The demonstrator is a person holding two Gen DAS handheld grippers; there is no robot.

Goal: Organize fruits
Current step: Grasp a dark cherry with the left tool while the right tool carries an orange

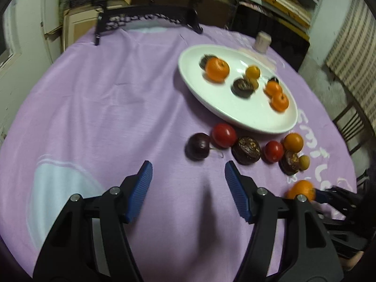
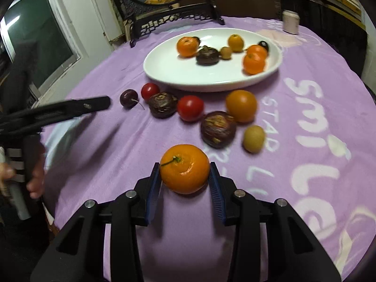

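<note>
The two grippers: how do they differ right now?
The right gripper has its fingers closed against an orange; the left gripper is open and holds nothing. The right one sits near the loose fruit; the left hangs over bare purple cloth. Both have blue ribbed fingers.

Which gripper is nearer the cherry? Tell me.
Left. The left gripper hangs open just short of the cherry; the right gripper is farther back, shut on a tangerine.
</note>
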